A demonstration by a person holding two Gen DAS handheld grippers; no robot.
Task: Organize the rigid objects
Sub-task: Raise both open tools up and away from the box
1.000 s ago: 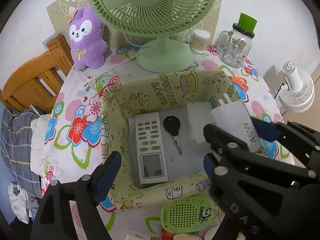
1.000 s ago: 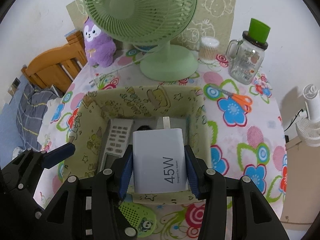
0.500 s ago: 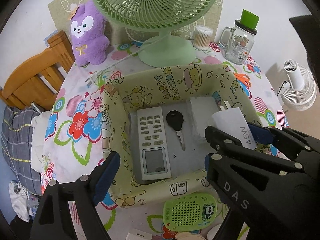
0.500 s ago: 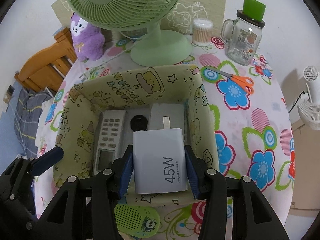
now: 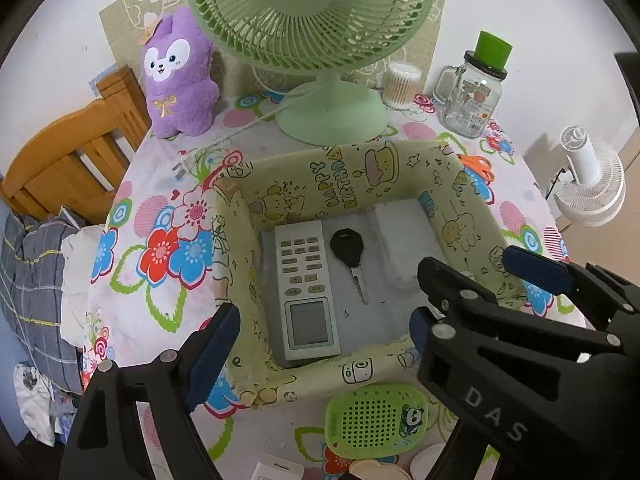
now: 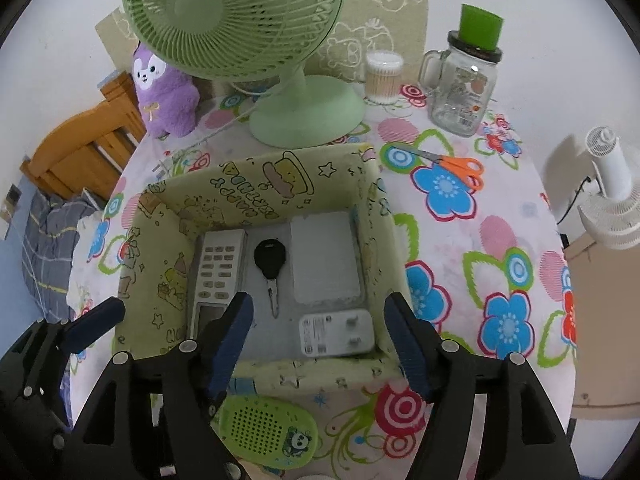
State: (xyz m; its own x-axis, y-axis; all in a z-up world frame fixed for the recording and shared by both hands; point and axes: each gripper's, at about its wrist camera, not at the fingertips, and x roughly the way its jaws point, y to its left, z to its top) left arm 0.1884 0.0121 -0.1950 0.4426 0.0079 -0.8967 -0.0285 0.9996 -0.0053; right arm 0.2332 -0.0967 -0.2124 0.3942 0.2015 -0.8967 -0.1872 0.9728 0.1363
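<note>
A yellow-green fabric box point(image 6: 256, 178) point(image 5: 344, 172) stands on the flowered table. Inside lie a white remote point(image 6: 218, 272) point(image 5: 306, 288), a black car key point(image 6: 270, 260) point(image 5: 348, 246), a flat white box point(image 6: 324, 256) point(image 5: 404, 236) and a white 45W charger point(image 6: 338, 332), prongs up, in the near right corner. My right gripper point(image 6: 320, 344) is open and empty just above the charger. My left gripper point(image 5: 320, 340) is open and empty over the box's near wall. The right gripper's black body point(image 5: 520, 340) hides the charger in the left wrist view.
A green perforated case point(image 6: 266, 432) point(image 5: 376, 420) lies in front of the box. Behind it stand a green fan point(image 6: 304, 108), a purple plush point(image 6: 166, 92), a cotton-swab jar point(image 6: 384, 76) and a glass jar point(image 6: 464, 84). Orange scissors point(image 6: 456, 168) lie to the right.
My right gripper opened and let go of the 45W charger, which now lies in the box's near right corner. The left gripper stayed open and hardly moved.
</note>
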